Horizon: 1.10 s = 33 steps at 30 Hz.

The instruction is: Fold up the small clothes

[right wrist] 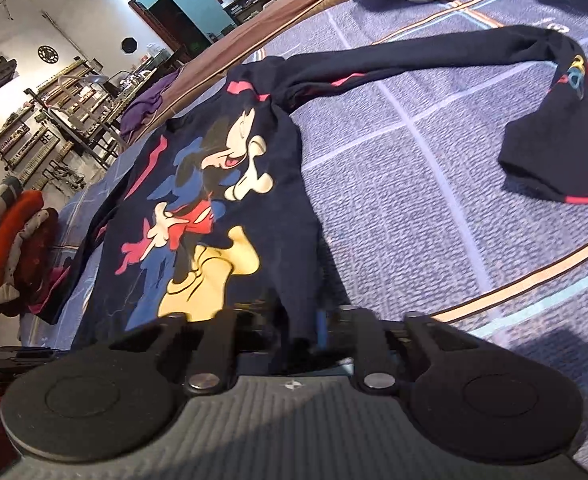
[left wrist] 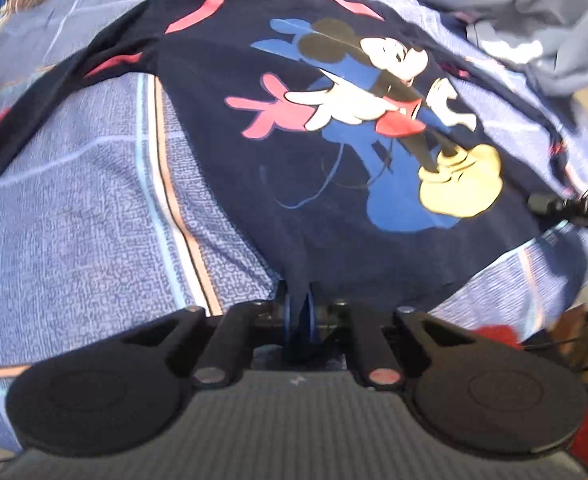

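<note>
Both grippers sit low at the near hem of a navy cartoon-print shirt [left wrist: 314,120], lying flat on a blue bedspread [left wrist: 73,220]. Left gripper [left wrist: 298,312] and right gripper [right wrist: 306,324] each pinch hem fabric.

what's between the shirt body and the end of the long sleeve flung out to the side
Only bare blue patterned bedsheet. In the right wrist view the navy shirt lies flat, its sleeve cuff lands apart from the body, and nothing sits on the sheet between them.
</note>
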Tool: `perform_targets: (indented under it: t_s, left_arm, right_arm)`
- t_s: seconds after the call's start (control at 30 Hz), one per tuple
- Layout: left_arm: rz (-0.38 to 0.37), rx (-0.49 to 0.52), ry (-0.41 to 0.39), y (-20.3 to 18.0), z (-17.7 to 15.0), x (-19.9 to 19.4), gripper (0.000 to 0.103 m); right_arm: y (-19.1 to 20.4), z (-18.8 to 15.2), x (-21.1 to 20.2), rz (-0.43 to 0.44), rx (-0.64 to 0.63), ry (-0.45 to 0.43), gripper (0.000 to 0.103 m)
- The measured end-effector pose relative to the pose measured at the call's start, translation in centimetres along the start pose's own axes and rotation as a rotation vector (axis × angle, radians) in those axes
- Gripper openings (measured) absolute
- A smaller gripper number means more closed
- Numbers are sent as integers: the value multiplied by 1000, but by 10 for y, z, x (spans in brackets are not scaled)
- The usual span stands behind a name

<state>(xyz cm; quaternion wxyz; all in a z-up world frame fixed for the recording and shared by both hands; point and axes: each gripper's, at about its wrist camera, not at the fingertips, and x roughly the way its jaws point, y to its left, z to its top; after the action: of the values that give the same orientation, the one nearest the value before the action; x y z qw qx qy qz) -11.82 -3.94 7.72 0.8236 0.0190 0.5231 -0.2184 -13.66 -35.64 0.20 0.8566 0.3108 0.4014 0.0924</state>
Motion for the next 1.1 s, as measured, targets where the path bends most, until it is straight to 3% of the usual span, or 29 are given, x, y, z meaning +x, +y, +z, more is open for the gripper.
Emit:
perform_targets:
  t_s: [0.1, 0.2, 0.27, 0.33, 0.43, 0.47, 0.53, 0.6, 0.67, 0.77, 0.83, 0.9, 0.97, 1.03, 1.07, 1.1]
  left_arm:
    - [7, -2, -35, 10, 4, -23, 6]
    - [52, -1, -39, 23, 3, -39, 6]
    - [54, -5, 3, 32, 1, -34, 6]
    - [83, -10, 54, 36, -4, -20, 7]
    - [94, -14, 76, 37, -10, -13, 13]
    - [90, -30, 80, 39, -10, -14, 19]
    - [105, -55, 84, 44, -11, -19, 60]
    - [142, -58, 66, 46, -11, -25, 63]
    - [159, -63, 53, 49, -8, -31, 63]
    - [177, -84, 17, 54, 0, -37, 67]
    - [177, -96, 3, 54, 2, -42, 80]
    - [176, -98, 4, 53, 3, -42, 82]
    - [180, -93, 21, 50, 2, -40, 82]
    - [178, -90, 32, 48, 0, -37, 82]
    - [174, -90, 38, 47, -1, -35, 82]
    - [170, -90, 43, 46, -1, -33, 82]
  right_arm:
    - [5, 2, -22, 108, 92, -27, 11]
    - [19, 5, -44, 96, 24, -21, 10]
    - [19, 2, -42, 20, -29, 39, 10]
    - [7, -5, -33, -26, -19, 90, 22]
    - [2, -11, -36, -149, -64, 49, 25]
    - [5, -8, -44, -201, -106, -8, 25]
    - [11, -3, -61, -317, -222, -130, 28]
    - [18, 3, -67, -479, -415, -197, 47]
    - [16, 9, -58, -631, -567, -196, 65]
    - [1, 20, -43, -648, -621, -178, 67]
    - [-4, 21, -29, -660, -671, -145, 72]
    - [-6, 16, -12, -735, -762, -120, 74]
    - [-13, 14, -3, -806, -812, -94, 69]
    - [-22, 27, -9, -811, -784, -85, 20]
    - [-27, 35, -15, -812, -762, -72, 7]
    - [-29, 44, -27, -797, -735, -78, 7]
